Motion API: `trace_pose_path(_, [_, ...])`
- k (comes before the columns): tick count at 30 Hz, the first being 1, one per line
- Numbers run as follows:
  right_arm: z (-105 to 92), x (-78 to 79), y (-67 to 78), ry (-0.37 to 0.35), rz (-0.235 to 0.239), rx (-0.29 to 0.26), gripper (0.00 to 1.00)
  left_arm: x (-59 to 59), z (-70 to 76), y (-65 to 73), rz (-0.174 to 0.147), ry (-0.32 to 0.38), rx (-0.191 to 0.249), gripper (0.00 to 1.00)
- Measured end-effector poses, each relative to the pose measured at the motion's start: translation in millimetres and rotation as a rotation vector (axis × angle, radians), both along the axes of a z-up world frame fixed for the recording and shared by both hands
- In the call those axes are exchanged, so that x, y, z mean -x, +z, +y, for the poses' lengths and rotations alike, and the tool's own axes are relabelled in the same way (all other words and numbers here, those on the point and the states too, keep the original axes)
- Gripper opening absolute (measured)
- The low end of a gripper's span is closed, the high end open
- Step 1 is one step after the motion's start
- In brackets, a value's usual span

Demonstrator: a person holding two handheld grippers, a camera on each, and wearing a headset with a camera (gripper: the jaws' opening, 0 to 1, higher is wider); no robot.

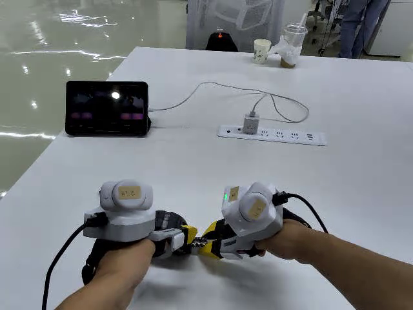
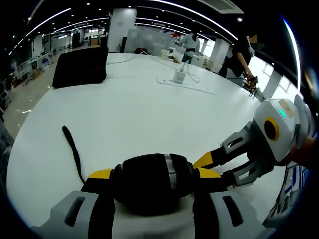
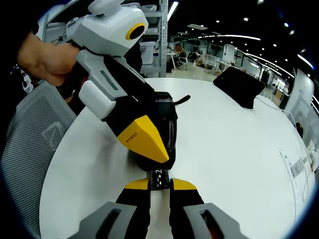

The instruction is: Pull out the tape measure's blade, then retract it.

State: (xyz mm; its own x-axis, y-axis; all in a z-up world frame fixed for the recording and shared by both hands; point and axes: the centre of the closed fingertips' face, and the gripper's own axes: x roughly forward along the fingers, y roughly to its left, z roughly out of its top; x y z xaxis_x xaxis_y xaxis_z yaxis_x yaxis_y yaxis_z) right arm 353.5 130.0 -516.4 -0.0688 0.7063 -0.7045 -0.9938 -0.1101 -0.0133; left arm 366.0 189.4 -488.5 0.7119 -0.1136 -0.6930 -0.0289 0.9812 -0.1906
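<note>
Two grippers meet close together: the left gripper (image 2: pixel 154 175) is clamped around the tape measure (image 3: pixel 163 119) to anchor it, while the right gripper (image 3: pixel 159 185), just ahead of it, pinches the short exposed blade (image 3: pixel 158 176) narrowly between its jaws, likely to draw it out.

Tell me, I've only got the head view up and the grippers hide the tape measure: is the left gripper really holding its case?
Observer: Yes. In the left gripper view the left gripper clamps the black tape measure between its yellow-tipped jaws.
Operator: Does the right one have the blade?
Observer: Yes. The right gripper view shows the right gripper pinched on the blade tip, a short printed stretch out of the case.
Operator: Anything trailing off it?
Observer: A black wrist strap lies loose on the white table beside the case.
</note>
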Motion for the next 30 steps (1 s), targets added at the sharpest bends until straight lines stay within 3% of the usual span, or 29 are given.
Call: trace_pose_path(30, [8.9, 3.2, -2.7, 0.016, -0.021, 0.010, 0.12, 0.5, -1.5, 0.1, -0.008, -0.010, -0.008, 0.59])
